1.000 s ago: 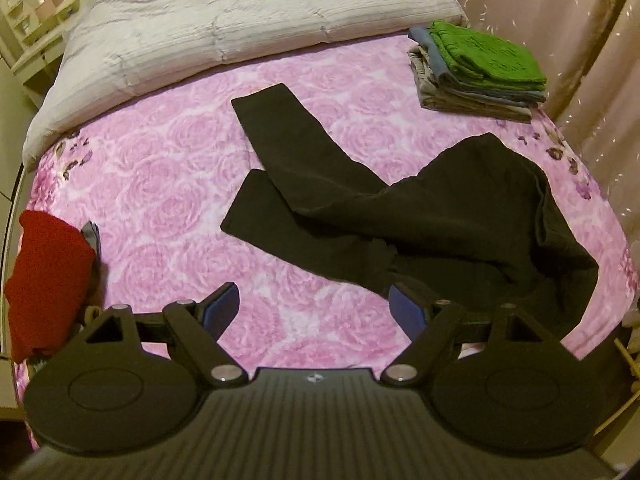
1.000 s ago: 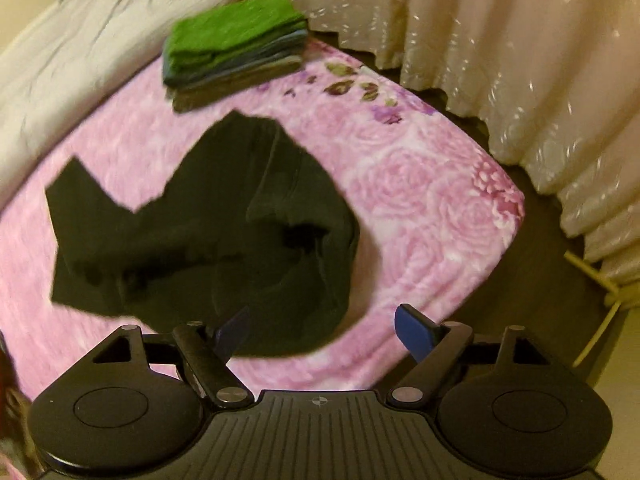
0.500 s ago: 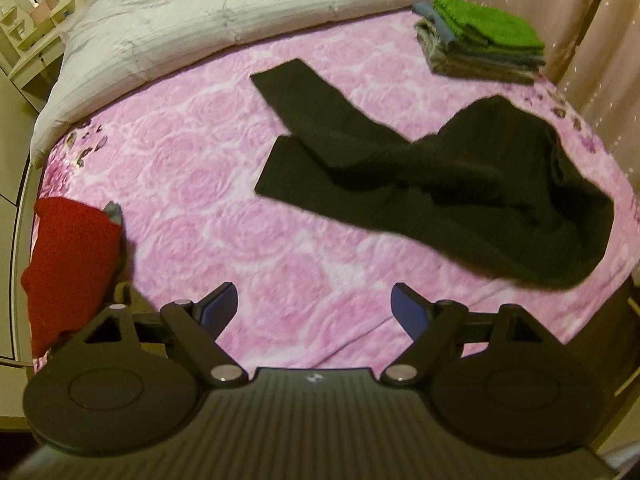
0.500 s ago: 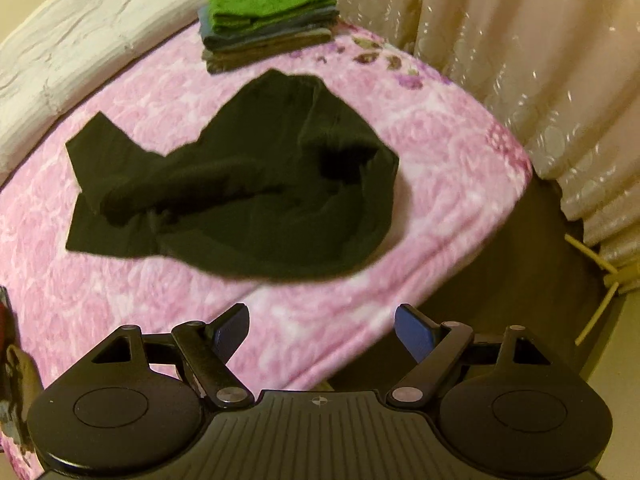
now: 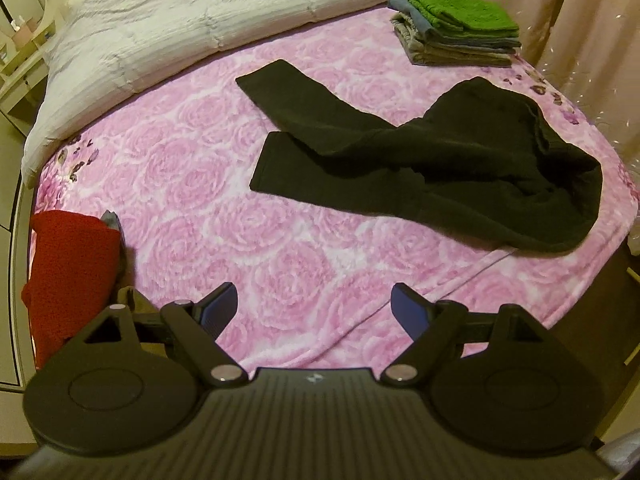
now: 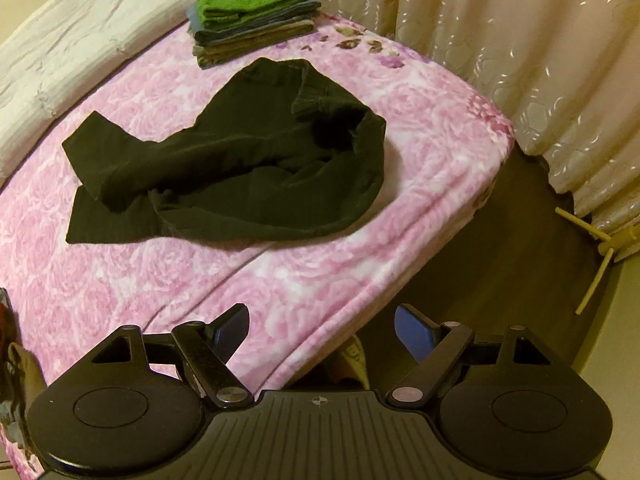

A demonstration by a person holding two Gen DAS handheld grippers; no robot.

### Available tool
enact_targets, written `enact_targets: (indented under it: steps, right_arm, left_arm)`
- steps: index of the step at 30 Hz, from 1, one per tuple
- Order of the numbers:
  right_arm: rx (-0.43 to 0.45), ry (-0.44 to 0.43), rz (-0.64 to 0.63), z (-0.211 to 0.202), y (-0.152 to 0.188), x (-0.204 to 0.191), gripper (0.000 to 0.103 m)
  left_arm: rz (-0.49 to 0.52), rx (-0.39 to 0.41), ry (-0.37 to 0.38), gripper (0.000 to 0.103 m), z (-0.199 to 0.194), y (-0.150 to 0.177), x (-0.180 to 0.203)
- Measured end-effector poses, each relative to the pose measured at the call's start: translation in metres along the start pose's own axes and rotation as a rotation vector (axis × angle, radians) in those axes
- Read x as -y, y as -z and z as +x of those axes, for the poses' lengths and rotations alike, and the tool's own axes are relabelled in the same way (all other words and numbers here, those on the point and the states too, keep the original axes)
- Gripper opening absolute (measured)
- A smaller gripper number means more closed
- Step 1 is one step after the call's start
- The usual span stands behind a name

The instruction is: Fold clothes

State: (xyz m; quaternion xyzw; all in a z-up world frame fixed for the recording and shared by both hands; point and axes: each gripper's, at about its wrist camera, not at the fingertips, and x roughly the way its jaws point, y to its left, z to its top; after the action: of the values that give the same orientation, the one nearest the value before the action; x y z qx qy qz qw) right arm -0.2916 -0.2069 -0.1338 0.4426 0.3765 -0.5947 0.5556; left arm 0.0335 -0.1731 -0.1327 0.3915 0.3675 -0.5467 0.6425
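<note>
Black trousers (image 5: 432, 160) (image 6: 240, 168) lie crumpled on the pink rose-patterned bedspread (image 5: 208, 208) (image 6: 120, 280). Their two legs point left and the bunched waist sits near the bed's right edge. My left gripper (image 5: 314, 308) hovers open over the near part of the bed, well short of the trousers, with nothing between its blue pads. My right gripper (image 6: 320, 330) is also open and empty, above the bed's near right edge with dark floor beneath its right finger.
A stack of folded clothes with a green towel on top (image 5: 456, 28) (image 6: 252, 12) sits at the far right corner. A white duvet (image 5: 192, 28) covers the head end. A red garment (image 5: 68, 272) lies at the left edge. Curtains (image 6: 520, 40) hang right.
Both grippers have pulled back from the trousers toward the near edge of the bed. The trousers now lie farther away and look smaller. Both stay open.
</note>
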Motion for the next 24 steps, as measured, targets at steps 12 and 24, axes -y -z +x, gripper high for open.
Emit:
enact_targets:
  steps: [12, 24]
  right_arm:
    - [-0.007, -0.019, -0.042, 0.02, -0.032, 0.023, 0.083]
    - [-0.038, -0.059, -0.174, 0.065, -0.129, 0.071, 0.083]
  left_arm:
    - [-0.016, -0.005, -0.027, 0.081, 0.009, -0.027, 0.041]
    - [-0.097, -0.048, -0.074, 0.081, 0.031, -0.079, 0.128]
